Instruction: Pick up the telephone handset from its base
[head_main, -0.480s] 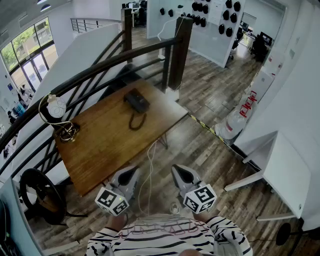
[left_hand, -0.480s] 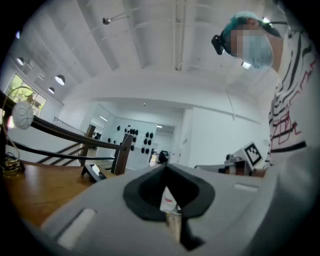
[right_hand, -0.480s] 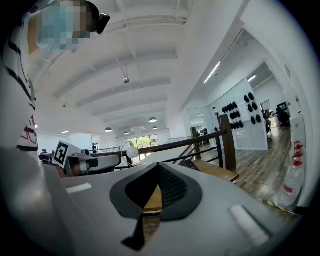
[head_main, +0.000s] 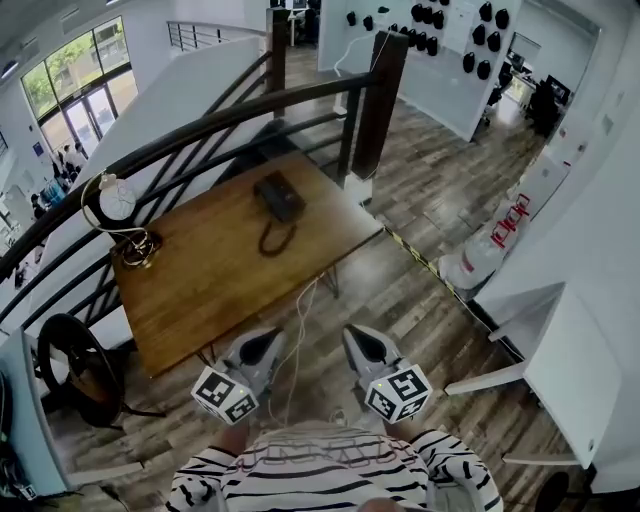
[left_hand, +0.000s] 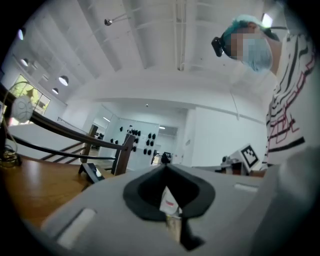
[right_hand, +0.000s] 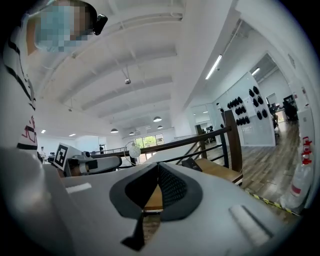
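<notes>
A black telephone sits on the far part of a wooden table, its handset resting on the base and its dark cord looped toward me. It also shows small and low in the left gripper view, as the telephone, and in the right gripper view, as the telephone. My left gripper and right gripper hover side by side off the table's near edge, well short of the telephone. Both are shut, with nothing between the jaws.
A white globe lamp on a brass stand stands at the table's left end. A dark railing with a thick post runs behind the table. A white cable hangs off the near edge. A white desk is at the right.
The head camera has shifted slightly, so the table sits a little differently in frame. Both grippers stay shut at the same place before the person's body.
</notes>
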